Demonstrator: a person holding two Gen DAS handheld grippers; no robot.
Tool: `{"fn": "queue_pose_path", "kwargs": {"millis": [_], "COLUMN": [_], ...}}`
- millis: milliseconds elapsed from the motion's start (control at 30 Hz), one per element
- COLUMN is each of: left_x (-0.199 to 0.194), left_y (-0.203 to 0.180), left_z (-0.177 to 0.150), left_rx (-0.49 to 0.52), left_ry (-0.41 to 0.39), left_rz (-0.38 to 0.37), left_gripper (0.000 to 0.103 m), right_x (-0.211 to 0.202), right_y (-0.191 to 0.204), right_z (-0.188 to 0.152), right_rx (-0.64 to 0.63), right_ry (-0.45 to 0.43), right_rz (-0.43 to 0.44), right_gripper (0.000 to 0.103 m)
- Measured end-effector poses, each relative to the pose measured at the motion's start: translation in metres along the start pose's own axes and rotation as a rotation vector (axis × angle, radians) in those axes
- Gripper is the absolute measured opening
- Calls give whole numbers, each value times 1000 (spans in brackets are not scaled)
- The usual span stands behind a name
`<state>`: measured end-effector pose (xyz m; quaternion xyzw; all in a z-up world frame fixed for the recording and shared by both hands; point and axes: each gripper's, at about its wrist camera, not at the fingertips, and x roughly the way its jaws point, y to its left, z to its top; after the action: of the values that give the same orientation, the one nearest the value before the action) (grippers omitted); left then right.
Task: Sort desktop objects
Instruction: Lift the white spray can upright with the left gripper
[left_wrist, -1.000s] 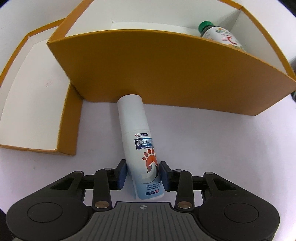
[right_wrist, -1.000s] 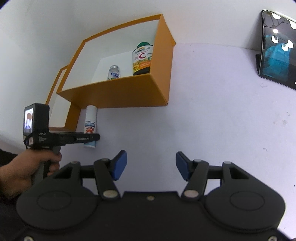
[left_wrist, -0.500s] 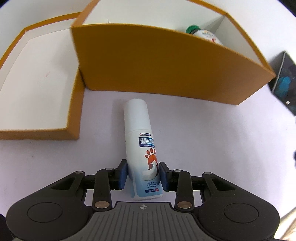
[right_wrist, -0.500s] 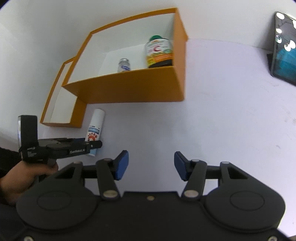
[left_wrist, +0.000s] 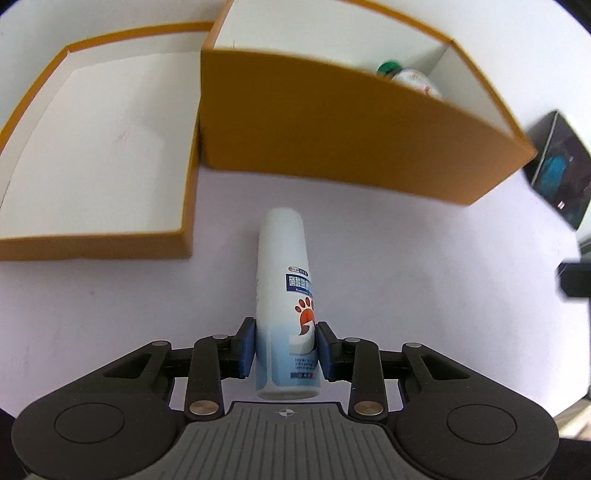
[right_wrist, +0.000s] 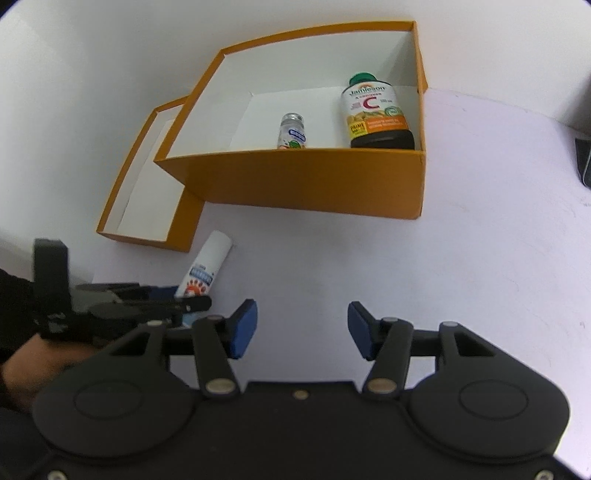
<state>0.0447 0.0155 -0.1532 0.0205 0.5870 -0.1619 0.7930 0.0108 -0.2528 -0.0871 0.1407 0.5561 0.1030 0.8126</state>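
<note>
My left gripper (left_wrist: 285, 349) is shut on a white spray bottle (left_wrist: 284, 291) with a paw print label, holding it by its base above the white desk. The bottle also shows in the right wrist view (right_wrist: 207, 266), in front of the boxes. An orange box (left_wrist: 332, 136) stands beyond it; in the right wrist view this box (right_wrist: 306, 177) holds a large vitamin C bottle (right_wrist: 375, 112) and a small vial (right_wrist: 292, 132). My right gripper (right_wrist: 301, 328) is open and empty over the desk.
An orange box lid (left_wrist: 92, 243) with a white inside lies left of the box, also seen in the right wrist view (right_wrist: 147, 236). A dark tablet (left_wrist: 557, 177) stands at the far right. The white desk (right_wrist: 480, 258) spreads to the right.
My left gripper has drawn back from the orange box with the spray bottle in it. The right gripper has risen and looks down into the box more.
</note>
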Motion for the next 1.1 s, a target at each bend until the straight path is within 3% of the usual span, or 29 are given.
{"fn": "queue_pose_path", "kwargs": {"millis": [200, 433, 500, 533, 700, 967, 1033, 1100], "left_x": [4, 6, 6, 6, 0, -41, -66, -70], "left_y": [2, -1, -4, -5, -9, -12, -12, -47], "left_z": [-1, 13, 17, 19, 17, 3, 18, 27], "left_rx": [6, 8, 27, 36, 77, 130, 127, 112], "left_ry": [39, 35, 33, 32, 18, -51, -80, -106], "left_rz": [14, 4, 0, -2, -10, -66, -81, -99], "left_gripper": [31, 39, 38, 31, 30, 29, 29, 29], "right_x": [0, -4, -5, -5, -9, -8, -6, -4], "right_y": [-1, -2, -3, -4, -7, -12, -11, -9], "right_z": [1, -3, -3, -3, 0, 2, 3, 3], "right_rx": [10, -2, -1, 0, 8, 13, 10, 5], "right_ry": [-8, -15, -17, -19, -35, -27, -16, -11], "right_rz": [-2, -15, -17, -18, -23, -27, -24, -21], "right_gripper": [53, 53, 53, 53, 53, 53, 54, 53]}}
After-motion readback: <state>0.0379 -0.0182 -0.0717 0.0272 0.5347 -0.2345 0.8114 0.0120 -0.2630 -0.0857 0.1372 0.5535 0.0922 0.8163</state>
